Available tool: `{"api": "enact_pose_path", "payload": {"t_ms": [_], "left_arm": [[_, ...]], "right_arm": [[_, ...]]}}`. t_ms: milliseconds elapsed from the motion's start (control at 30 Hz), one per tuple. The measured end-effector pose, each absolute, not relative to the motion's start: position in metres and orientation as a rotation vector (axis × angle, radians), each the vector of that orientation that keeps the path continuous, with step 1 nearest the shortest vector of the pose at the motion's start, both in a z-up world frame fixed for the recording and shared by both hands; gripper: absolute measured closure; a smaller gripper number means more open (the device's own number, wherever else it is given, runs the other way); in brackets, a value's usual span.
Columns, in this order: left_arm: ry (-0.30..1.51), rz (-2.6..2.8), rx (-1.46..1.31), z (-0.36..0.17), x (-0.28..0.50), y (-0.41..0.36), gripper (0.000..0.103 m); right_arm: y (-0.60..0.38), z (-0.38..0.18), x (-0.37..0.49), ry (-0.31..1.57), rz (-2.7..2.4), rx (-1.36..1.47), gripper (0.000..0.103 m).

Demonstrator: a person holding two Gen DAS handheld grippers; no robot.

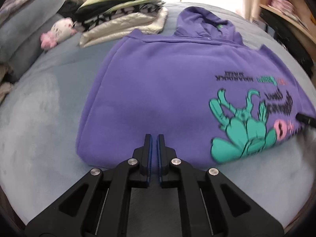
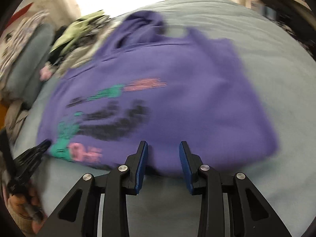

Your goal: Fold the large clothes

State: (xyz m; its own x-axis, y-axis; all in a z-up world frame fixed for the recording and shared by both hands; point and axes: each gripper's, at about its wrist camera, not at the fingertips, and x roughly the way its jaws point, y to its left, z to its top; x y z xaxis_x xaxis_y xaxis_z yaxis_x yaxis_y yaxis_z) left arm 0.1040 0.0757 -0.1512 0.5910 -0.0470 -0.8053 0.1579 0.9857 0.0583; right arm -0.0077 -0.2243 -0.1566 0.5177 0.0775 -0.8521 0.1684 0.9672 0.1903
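1 clothes stack (image 1: 120, 17) and plush toy (image 1: 56, 32) flank purple hoodie (image 1: 158, 90).

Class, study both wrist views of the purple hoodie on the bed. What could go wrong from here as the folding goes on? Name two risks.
1. The right tongs are opening just above the hoodie's near hem, nothing between them; closing too shallowly may pinch only the top layer and pull the fold apart.
2. The hood lies bunched near the stack of folded clothes; sliding the hoodie that way might disturb the stack.
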Motion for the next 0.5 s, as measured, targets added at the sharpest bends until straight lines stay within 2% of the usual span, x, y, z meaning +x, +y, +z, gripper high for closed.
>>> {"api": "enact_pose_path", "payload": {"t_ms": [200, 500], "left_arm": [[0.963, -0.109, 0.071, -0.148, 0.099, 0.086, 0.096], [0.994, -0.077, -0.006, -0.124, 0.098, 0.092, 0.095]], "right_arm": [[-0.269, -0.152, -0.065, 1.028, -0.123, 0.381, 0.069], [-0.288, -0.135, -0.08, 1.001, -0.132, 0.401, 0.068]]}}
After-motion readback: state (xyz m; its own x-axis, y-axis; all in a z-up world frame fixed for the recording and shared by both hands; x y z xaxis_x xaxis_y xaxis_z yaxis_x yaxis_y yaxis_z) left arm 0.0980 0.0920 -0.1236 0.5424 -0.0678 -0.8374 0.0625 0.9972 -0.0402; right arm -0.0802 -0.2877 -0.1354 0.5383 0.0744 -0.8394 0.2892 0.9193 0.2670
